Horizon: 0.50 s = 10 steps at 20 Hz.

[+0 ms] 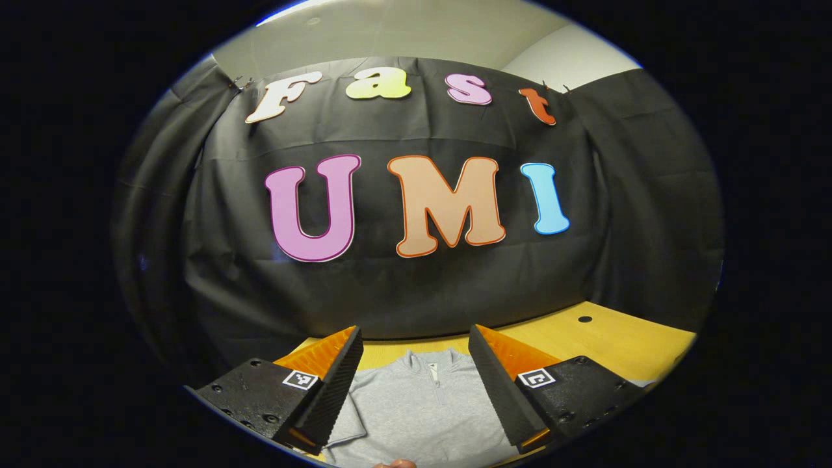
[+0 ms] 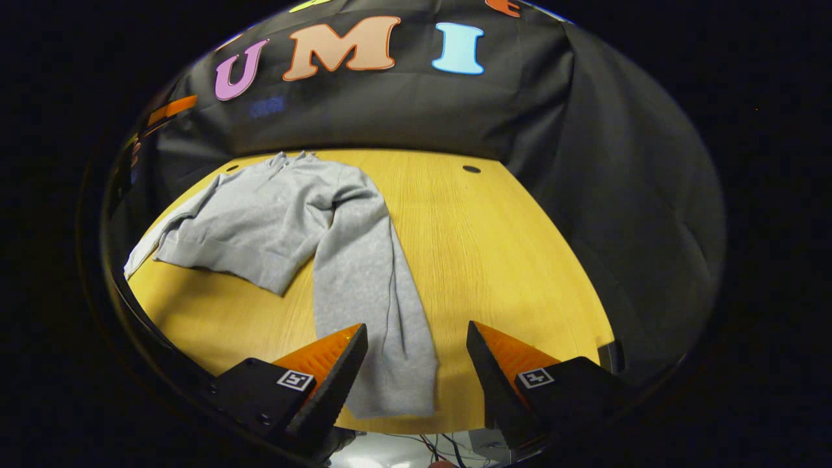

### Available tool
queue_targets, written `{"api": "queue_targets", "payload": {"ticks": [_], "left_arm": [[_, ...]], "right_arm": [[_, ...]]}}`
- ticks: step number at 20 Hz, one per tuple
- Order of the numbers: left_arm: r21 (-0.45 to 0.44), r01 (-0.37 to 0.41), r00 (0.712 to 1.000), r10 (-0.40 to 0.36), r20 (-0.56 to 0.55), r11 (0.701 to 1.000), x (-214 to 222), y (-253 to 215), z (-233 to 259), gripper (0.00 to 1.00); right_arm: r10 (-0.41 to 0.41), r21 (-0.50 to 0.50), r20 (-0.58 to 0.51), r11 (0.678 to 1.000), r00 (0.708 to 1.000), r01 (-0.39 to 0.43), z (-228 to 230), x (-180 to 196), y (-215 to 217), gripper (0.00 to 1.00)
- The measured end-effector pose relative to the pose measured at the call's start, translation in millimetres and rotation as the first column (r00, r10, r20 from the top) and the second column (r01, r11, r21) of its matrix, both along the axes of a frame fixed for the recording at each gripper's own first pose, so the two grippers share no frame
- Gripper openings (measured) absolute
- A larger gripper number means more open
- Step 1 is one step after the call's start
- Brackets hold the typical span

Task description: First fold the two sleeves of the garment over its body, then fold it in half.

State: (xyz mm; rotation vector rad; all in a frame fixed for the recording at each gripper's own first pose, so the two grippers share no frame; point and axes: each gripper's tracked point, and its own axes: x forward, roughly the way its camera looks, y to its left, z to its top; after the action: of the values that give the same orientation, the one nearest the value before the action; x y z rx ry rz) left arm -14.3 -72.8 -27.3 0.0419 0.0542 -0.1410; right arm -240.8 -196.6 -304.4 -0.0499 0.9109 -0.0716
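Right gripper view: the right tongs (image 2: 416, 364) hang spread wide and grasp nothing, poised above the cuff end of a long sleeve (image 2: 374, 292) that runs toward the near edge of the yellow bench (image 2: 507, 260). Farther off, the grey sweatshirt (image 2: 273, 214) lies flat on the bench, collar toward the black cloth wall (image 2: 585, 130). Left gripper view: the left tongs (image 1: 416, 383) are likewise spread and empty, over the sweatshirt's zipped collar (image 1: 432, 364).
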Motion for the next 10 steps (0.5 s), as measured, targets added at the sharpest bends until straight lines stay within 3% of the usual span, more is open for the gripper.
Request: {"api": "queue_targets", "payload": {"ticks": [7,9,10], "left_arm": [[0.014,0.009,1.000,-0.009,0.003,1.000,2,-2,0,0.95],[0.019,0.007,1.000,-0.007,0.005,1.000,2,-1,0,0.95],[0.021,0.006,1.000,-0.006,0.005,1.000,3,0,0,0.95]], "right_arm": [[-0.097,0.110,-0.142,0.987,0.985,0.113,-32,-22,3,0.99],[-0.100,0.101,-0.163,0.988,0.982,0.117,-39,-23,3,0.90],[-0.080,0.108,-0.170,0.989,0.982,0.099,-42,-26,10,0.81]]}}
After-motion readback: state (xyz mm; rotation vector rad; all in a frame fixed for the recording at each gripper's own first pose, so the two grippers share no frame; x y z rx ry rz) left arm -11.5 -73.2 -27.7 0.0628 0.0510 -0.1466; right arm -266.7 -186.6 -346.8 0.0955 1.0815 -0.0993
